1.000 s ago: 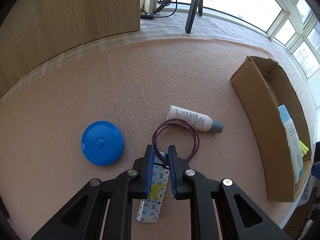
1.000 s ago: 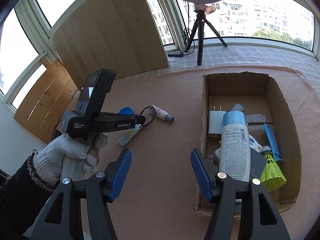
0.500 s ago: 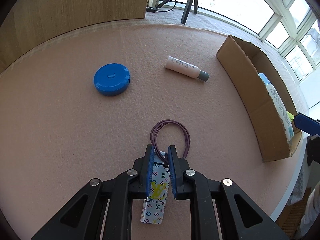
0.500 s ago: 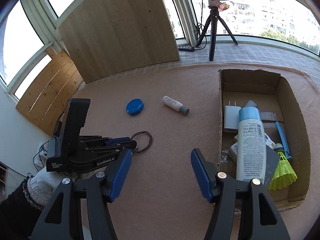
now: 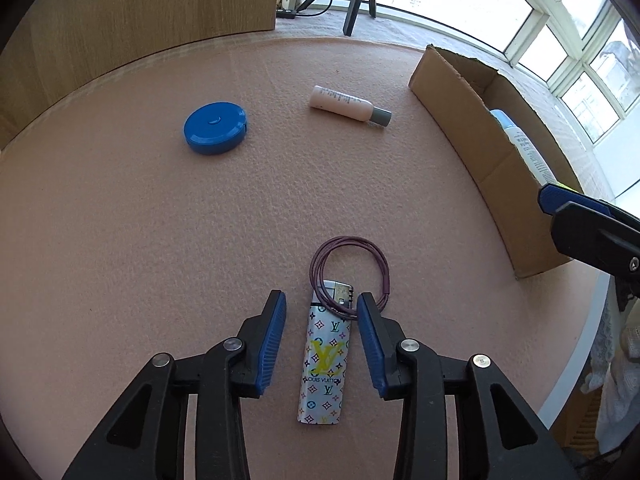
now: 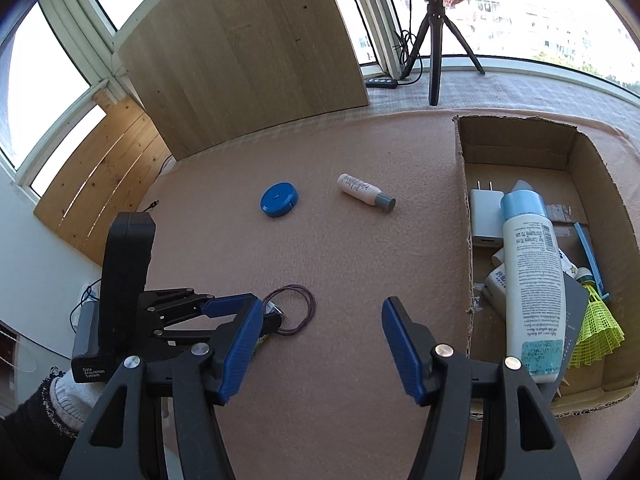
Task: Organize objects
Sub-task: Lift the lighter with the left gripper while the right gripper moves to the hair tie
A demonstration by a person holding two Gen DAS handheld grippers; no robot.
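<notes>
A white patterned lighter [image 5: 325, 356] lies flat on the pink mat, with a purple hair tie [image 5: 347, 238] looped over its metal head. My left gripper [image 5: 321, 301] straddles the lighter; its jaws are opening and the pads stand clear of it on both sides. In the right wrist view the left gripper [image 6: 234, 309] shows side-on, with the hair tie [image 6: 312, 305] beside its tips. My right gripper [image 6: 323, 307] hovers open over bare mat with nothing between its fingers. A blue round tape measure [image 5: 216, 128] and a small white bottle [image 5: 344, 104] lie farther back.
A cardboard box [image 6: 516, 132] on the right holds a large white bottle [image 6: 528, 280], a charger [image 6: 485, 216], a yellow shuttlecock [image 6: 596, 320] and other items. A wooden board [image 6: 248, 52] and a tripod [image 6: 434, 40] stand behind the mat. The table edge runs close on the near right.
My left gripper carried the lighter and hair tie back from the tape measure and bottle, then spread its jaws, leaving the lighter flat on the mat. The right gripper has hardly moved.
</notes>
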